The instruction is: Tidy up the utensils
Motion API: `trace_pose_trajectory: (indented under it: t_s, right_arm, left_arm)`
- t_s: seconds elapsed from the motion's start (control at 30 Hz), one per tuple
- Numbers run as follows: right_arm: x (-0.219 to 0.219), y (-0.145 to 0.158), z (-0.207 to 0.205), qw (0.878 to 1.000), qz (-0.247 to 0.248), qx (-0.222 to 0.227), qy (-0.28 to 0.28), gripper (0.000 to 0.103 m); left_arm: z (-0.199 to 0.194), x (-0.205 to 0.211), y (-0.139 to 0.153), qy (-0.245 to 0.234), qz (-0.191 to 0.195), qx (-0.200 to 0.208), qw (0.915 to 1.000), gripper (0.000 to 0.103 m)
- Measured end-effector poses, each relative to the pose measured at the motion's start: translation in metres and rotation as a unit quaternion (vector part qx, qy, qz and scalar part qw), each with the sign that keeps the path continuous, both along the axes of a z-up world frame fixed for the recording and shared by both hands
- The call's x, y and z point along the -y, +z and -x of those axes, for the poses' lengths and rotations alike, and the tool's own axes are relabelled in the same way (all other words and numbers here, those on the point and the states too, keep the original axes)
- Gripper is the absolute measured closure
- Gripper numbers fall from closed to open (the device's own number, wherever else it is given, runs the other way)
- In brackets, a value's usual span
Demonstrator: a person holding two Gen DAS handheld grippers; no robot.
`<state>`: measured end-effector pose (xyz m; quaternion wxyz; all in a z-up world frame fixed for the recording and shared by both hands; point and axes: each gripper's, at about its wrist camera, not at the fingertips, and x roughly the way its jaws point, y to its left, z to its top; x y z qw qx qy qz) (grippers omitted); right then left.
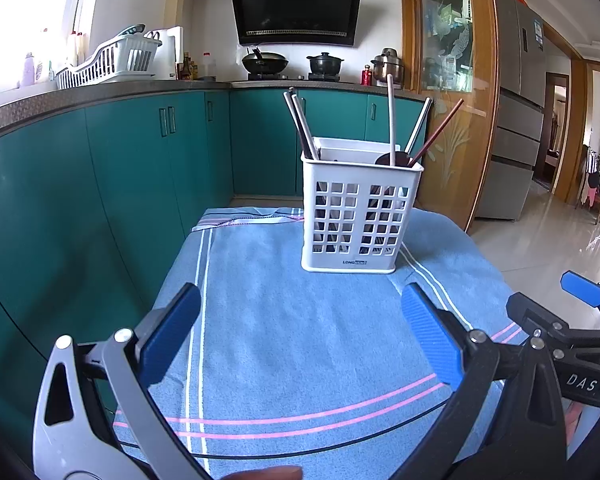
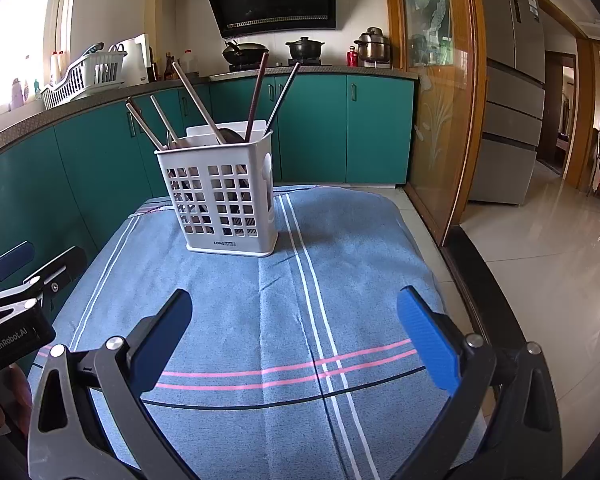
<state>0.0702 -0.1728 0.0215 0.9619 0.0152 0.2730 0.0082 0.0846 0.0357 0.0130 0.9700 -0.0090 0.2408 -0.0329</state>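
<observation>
A white slotted utensil holder [image 1: 355,216] [image 2: 222,200] stands upright on a blue striped towel [image 1: 300,340] [image 2: 300,280]. Several chopsticks [image 1: 300,124] [image 2: 194,96] and a dark spoon [image 1: 392,156] lean inside it. My left gripper [image 1: 300,332] hangs open above the towel, well short of the holder, nothing between its fingers. My right gripper [image 2: 296,332] is likewise open and empty over the towel's near part. Each gripper shows at the edge of the other's view: the right one [image 1: 572,320] and the left one [image 2: 28,264].
Teal kitchen cabinets [image 1: 140,140] run behind and to the left under a counter with a white dish rack [image 1: 112,60], a wok and pots. A wooden glass door [image 1: 452,100] and a fridge [image 2: 512,80] stand right. Tiled floor [image 2: 540,260] lies beyond the towel's right edge.
</observation>
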Motion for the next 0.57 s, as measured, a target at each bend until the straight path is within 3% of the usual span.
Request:
trace_pose_trajectory:
  t_s: [0.57]
  right_arm:
    - [-0.0001,-0.0015,0.0009,1.000,0.002,-0.004,0.001,0.003]
  left_arm:
    - [-0.0006,0.0003,-0.0018,-0.004,-0.001,-0.008,1.0000,0.004]
